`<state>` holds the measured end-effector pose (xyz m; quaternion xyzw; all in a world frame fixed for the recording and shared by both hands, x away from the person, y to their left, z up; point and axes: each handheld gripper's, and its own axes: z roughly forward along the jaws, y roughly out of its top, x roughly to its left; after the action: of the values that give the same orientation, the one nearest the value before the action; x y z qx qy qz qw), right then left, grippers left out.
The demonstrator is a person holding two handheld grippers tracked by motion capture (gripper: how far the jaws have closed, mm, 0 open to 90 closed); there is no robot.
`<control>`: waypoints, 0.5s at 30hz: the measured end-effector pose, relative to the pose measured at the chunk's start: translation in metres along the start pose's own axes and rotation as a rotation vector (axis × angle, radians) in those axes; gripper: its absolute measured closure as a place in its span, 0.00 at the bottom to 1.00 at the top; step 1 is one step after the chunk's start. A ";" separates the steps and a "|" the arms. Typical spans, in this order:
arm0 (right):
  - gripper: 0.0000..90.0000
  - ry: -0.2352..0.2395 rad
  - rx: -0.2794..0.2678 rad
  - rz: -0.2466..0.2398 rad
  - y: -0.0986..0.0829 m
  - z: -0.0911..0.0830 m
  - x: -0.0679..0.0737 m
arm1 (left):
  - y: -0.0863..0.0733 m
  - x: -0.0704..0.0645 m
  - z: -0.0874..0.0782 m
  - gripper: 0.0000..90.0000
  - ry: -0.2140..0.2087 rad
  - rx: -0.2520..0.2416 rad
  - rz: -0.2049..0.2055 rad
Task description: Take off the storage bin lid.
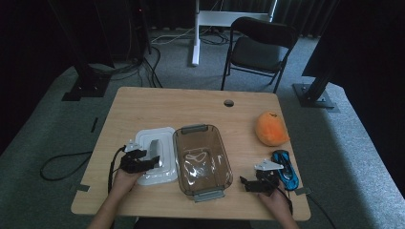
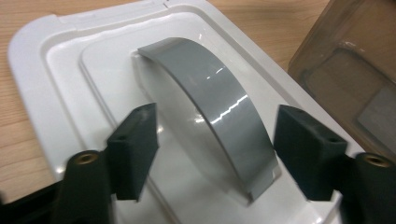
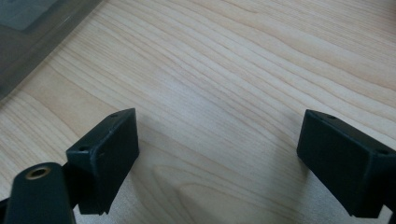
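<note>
I had the left tongs [image 2: 212,149] wide open, one jaw each side of the grey handle [image 2: 212,107] of the white lid [image 1: 155,155], w/o touching it yet. The lid lay on the tabletop [image 1: 191,105] just beside the clear container [image 1: 202,160]. To grip well, I judged I should close squarely across the handle's middle. The right tongs [image 3: 217,161] were open too, empty, over bare wood.

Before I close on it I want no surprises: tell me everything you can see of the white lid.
The white lid is a glossy, rounded-corner rectangle that looks like plastic, with a stepped rim and a grey arched handle across its raised middle. It lies flat, handle up, on the wooden table, left of the clear container. The left gripper straddles the handle, jaws open, not touching it.
</note>
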<state>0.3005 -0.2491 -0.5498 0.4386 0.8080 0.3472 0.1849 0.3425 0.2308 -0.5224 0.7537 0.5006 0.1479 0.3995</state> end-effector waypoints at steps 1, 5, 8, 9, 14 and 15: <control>0.13 0.000 0.000 0.001 0.000 0.000 0.000 | -0.001 0.001 -0.002 0.33 0.000 -0.009 -0.003; 0.13 0.000 0.000 0.001 0.000 0.000 0.000 | -0.002 0.008 -0.010 0.28 0.016 -0.033 -0.008; 0.13 0.000 0.000 0.000 0.000 0.000 0.000 | -0.004 0.013 -0.014 0.21 0.046 -0.038 -0.017; 0.13 0.000 0.000 0.000 0.000 0.000 0.000 | -0.005 0.015 -0.016 0.20 0.051 -0.041 -0.018; 0.13 0.000 0.000 0.000 0.000 0.000 0.000 | -0.010 0.024 -0.024 0.14 0.090 -0.029 0.002; 0.13 0.000 0.000 0.001 0.000 0.000 0.000 | -0.011 0.025 -0.025 0.12 0.095 -0.023 0.001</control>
<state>0.3004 -0.2491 -0.5498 0.4389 0.8080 0.3470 0.1848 0.3309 0.2660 -0.5192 0.7414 0.5168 0.1894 0.3838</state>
